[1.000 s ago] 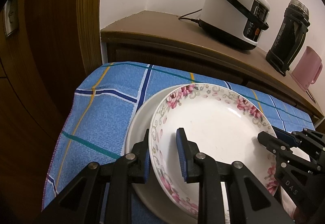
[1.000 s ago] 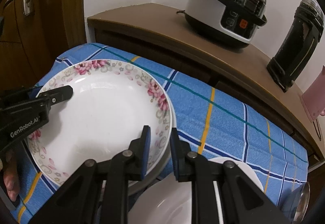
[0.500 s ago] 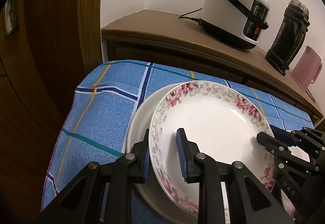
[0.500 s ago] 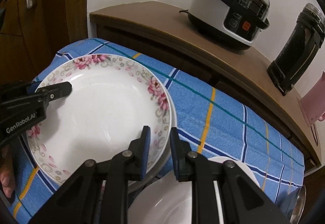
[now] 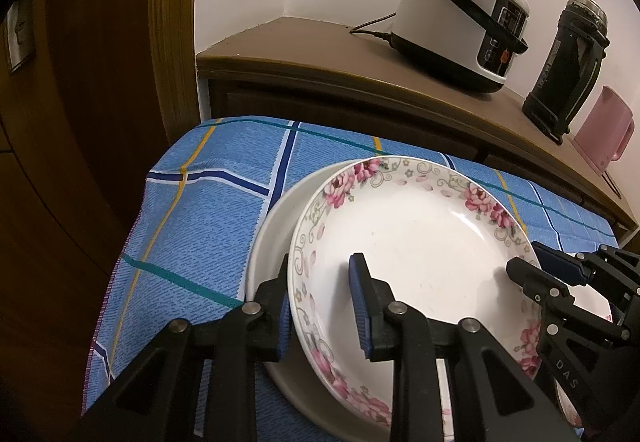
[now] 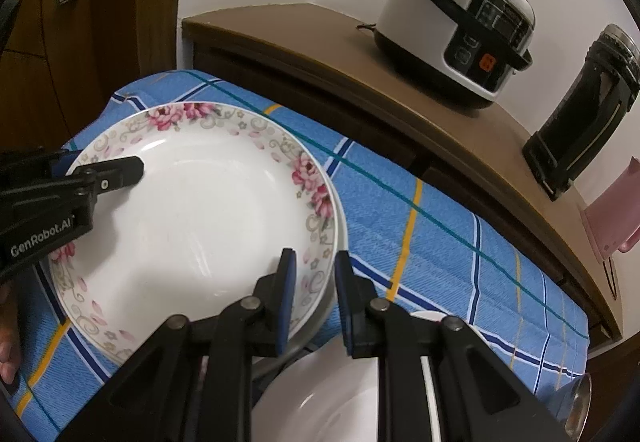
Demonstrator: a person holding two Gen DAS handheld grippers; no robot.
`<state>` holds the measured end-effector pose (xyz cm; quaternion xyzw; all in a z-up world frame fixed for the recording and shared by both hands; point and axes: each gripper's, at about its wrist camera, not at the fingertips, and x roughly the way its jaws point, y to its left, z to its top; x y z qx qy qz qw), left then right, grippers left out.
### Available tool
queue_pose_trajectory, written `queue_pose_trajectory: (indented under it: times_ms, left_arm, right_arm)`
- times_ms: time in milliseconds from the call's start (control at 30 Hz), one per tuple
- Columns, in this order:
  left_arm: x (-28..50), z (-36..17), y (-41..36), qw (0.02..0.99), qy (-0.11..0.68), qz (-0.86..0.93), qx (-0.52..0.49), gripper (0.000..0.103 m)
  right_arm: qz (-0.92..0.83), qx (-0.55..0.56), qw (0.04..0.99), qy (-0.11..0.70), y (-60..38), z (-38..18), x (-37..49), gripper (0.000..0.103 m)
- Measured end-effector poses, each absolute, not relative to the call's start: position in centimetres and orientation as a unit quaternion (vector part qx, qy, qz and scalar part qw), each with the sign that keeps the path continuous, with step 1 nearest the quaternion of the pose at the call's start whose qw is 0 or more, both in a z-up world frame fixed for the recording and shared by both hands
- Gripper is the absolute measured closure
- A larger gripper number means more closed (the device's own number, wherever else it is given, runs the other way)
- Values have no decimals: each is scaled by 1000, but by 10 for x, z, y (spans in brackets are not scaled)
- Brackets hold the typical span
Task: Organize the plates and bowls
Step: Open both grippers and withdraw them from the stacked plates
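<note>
Left wrist view: looks down along the left gripper (image 5: pixel 320 292) onto a blue checked cloth (image 5: pixel 216 209)
Floral plate (image 5: pixel 416 242): white, pink flowers round the rim, resting inside a plain plate (image 5: pixel 272 226) on the cloth; it sits off-centre, so the plain plate shows only as a crescent on the left
Left gripper: its two fingers straddle the near-left rim of the floral plate, one outside and one inside; a gap shows between the pads and the rim, so it is spread, not pinching
Right gripper (image 5: pixel 532 266): enters from the right edge, fingertips at the floral plate's far-right rim; its body is cut off by the frame
Behind: brown cabinet (image 5: pixel 320 53) with a rice cooker (image 5: pixel 460 29), a dark flask (image 5: pixel 568 61) and a pink jug (image 5: pixel 604 129), partly cut off

Right wrist view: looks along the right gripper (image 6: pixel 314 292) from the other side
Floral plate (image 6: pixel 200 209): fills the left half; the plain plate shows only as a thin edge under its right side
Right gripper: fingers straddle the plate rim with clear space either side, spread apart
Left gripper (image 6: pixel 100 165): reaches in from the left, upper finger over the plate, lower finger mostly hidden behind the rim
White dish (image 6: pixel 332 398): at the bottom, largely hidden by the gripper; plate or bowl cannot be told
Metal object (image 6: pixel 580 410): bottom right corner, cut off, hard to make out
</note>
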<state>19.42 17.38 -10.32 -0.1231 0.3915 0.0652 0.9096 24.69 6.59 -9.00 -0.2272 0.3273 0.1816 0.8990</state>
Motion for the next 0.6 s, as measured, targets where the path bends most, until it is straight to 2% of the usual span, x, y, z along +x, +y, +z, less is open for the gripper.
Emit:
queue_pose_trajectory:
  times_ms: [67, 167, 233, 300, 600]
  left_arm:
    - [194, -103, 174, 910, 391, 65, -122, 75]
    - [194, -103, 171, 910, 393, 62, -115, 67]
    - [193, -102, 168, 913, 389, 62, -104, 50]
    - [191, -99, 167, 916, 382, 68, -99, 40]
    - [182, -93, 175, 926, 351, 66, -126, 39]
  right_arm:
    - [182, -229, 899, 327, 66, -90, 246, 83]
    - [190, -227, 897, 329, 67, -90, 245, 77]
    - [197, -220, 897, 328, 66, -88, 243, 71]
    - [201, -214, 899, 326, 65, -88, 241, 68]
    - [203, -195, 908, 311, 60, -80, 231, 66]
